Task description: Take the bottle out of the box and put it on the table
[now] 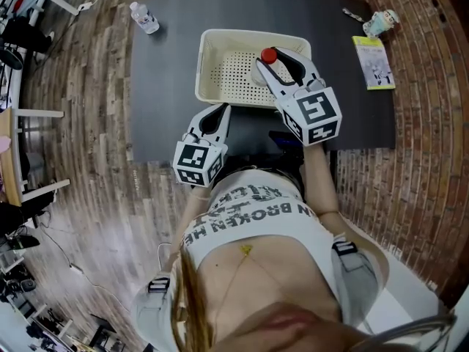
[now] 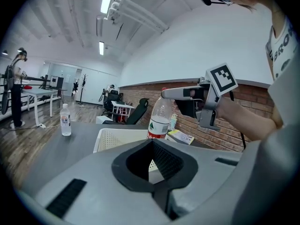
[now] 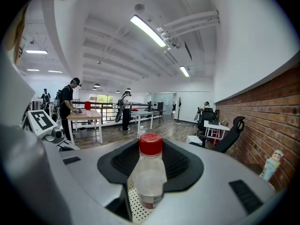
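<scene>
A clear plastic bottle (image 1: 269,56) with a red cap stands upright between the jaws of my right gripper (image 1: 277,66), which is shut on its body. It hangs over the right part of the cream perforated box (image 1: 220,37) on the dark table (image 1: 168,79). In the right gripper view the bottle (image 3: 149,172) fills the hollow of the black pads, with the box's dotted floor below it. From the left gripper view, the bottle (image 2: 160,116) and its red label rise above the box rim (image 2: 117,137). My left gripper (image 1: 218,110) hovers at the table's near edge, jaws together and empty.
A second small water bottle (image 1: 144,17) stands at the table's far left corner. A yellow-green booklet (image 1: 374,63) and a small figurine (image 1: 381,22) sit at the far right. People, desks and chairs occupy the room beyond.
</scene>
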Action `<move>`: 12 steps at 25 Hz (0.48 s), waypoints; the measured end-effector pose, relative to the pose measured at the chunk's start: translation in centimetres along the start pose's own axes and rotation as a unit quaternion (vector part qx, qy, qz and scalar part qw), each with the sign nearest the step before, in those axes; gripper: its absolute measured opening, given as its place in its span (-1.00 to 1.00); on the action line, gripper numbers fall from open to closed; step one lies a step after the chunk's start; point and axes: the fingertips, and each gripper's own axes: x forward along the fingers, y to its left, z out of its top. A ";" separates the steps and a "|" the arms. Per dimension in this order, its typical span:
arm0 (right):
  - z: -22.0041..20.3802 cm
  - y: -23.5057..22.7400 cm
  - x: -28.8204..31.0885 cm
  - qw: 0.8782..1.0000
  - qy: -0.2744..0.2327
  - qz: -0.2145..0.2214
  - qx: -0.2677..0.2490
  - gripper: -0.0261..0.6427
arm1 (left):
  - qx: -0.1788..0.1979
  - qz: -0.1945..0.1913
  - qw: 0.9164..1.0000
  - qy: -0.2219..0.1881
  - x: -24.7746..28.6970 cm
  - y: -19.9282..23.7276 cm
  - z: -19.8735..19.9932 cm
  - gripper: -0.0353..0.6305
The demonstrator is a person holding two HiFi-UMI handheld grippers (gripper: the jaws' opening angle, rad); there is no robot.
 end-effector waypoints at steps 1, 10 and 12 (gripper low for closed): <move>0.1 0.0 -0.1 1.000 -0.001 0.000 0.000 -0.48 | 0.001 -0.002 1.000 0.001 0.1 -0.1 0.0 -0.88; 0.6 -0.9 -1.6 1.000 -0.010 -0.014 0.006 -0.48 | 0.010 -0.022 1.000 0.010 1.0 -1.3 -0.1 -0.88; 0.5 -1.4 -2.1 1.000 -0.011 -0.021 0.007 -0.48 | 0.012 -0.026 1.000 0.012 1.3 -1.6 -0.1 -0.88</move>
